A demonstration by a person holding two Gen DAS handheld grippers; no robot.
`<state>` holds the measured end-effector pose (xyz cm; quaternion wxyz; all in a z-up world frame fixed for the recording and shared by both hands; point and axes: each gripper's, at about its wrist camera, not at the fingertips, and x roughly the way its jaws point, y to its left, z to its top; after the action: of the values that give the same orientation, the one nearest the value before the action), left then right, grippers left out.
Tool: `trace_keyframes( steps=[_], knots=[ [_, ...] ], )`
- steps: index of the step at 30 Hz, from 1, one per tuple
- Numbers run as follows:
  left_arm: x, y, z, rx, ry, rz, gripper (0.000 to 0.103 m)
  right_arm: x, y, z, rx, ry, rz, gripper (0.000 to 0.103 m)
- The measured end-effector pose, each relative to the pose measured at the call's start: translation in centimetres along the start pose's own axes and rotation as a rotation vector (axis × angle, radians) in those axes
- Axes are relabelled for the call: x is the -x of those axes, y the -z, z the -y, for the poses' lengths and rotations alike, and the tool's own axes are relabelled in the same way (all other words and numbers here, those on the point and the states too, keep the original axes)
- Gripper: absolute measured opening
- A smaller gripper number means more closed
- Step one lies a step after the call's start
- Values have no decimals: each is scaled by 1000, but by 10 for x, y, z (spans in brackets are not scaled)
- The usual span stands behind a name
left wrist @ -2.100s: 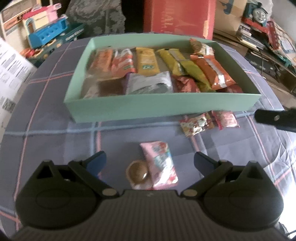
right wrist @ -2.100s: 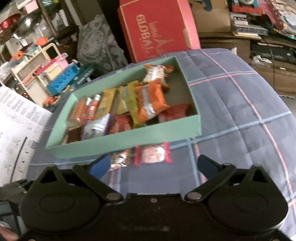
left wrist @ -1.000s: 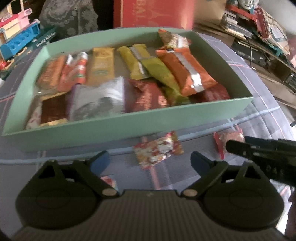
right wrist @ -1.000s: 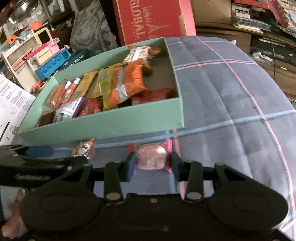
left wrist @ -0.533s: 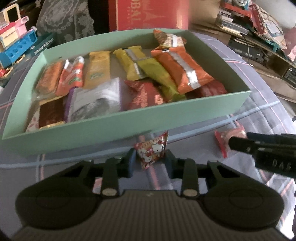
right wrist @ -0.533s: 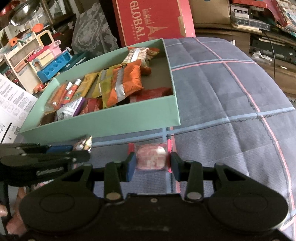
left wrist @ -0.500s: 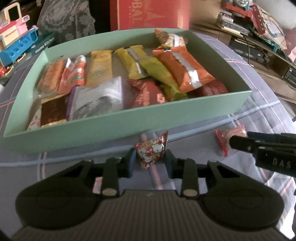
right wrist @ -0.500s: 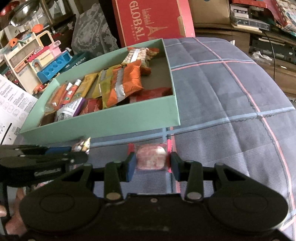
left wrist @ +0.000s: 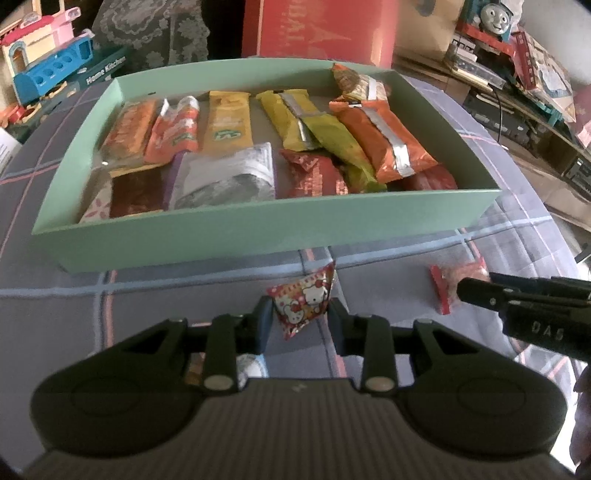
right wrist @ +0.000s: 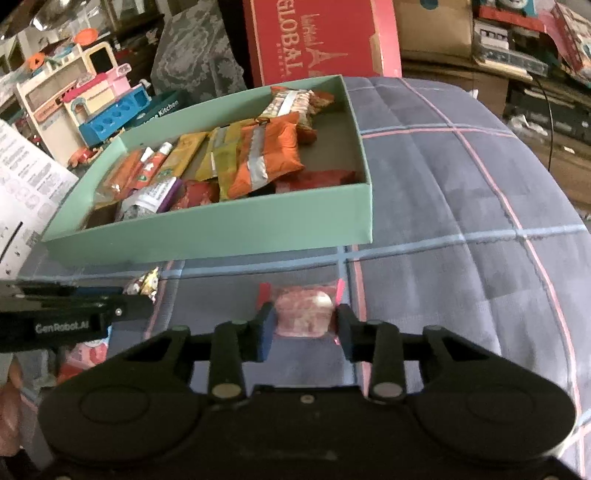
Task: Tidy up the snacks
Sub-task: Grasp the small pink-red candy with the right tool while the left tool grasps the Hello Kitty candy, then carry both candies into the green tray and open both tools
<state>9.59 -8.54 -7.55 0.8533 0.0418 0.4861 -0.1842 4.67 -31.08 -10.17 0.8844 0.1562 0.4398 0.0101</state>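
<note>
A grey-blue quilted cover with pink and pale blue check lines fills the lower frame. Behind it, top centre, stands a red carton beside a grey patterned cushion. Plastic toy houses crowd the upper left; a printed sheet lies at the left edge. Cluttered shelves and a toy train occupy the upper right.
</note>
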Motion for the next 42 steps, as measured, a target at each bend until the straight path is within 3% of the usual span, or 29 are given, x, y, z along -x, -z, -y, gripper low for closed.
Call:
trace_keyframes(
  steps=[5,10,13,19,24,27,33,35,37,39,40,42],
  knots=[
    [14,6,-5,13,9,12,31,13,1,1,-10,1,13,27],
    [22,14,-11,35,16,9,32,17,4,-2,2,-13,-11,27],
    [27,20,-15,37,19,8,32,20,3,-6,26,-14,1,29],
    [32,27,-23,60,4,0,32,6,-22,-15,99,-95,31,40],
    [33,26,-28,65,-11,-6,32,-24,-30,-16,155,-145,-67,40],
    [31,24,-30,70,-8,-8,32,-19,-20,-8,144,-164,-103,40],
    [24,21,-28,77,10,-9,32,-1,4,-13,168,-137,-107,42],
    [25,21,-28,79,14,-9,32,-1,6,-18,166,-125,-100,51],
    [27,23,-30,80,12,-9,32,-1,7,-22,180,-101,-88,52],
    [29,24,-33,87,10,-10,32,-1,14,-32,227,-54,-66,50],
    [30,25,-35,90,10,-11,32,-1,16,-36,251,-36,-64,34],
    [32,26,-36,90,12,-10,32,3,17,-37,244,-35,-67,30]
  ],
)
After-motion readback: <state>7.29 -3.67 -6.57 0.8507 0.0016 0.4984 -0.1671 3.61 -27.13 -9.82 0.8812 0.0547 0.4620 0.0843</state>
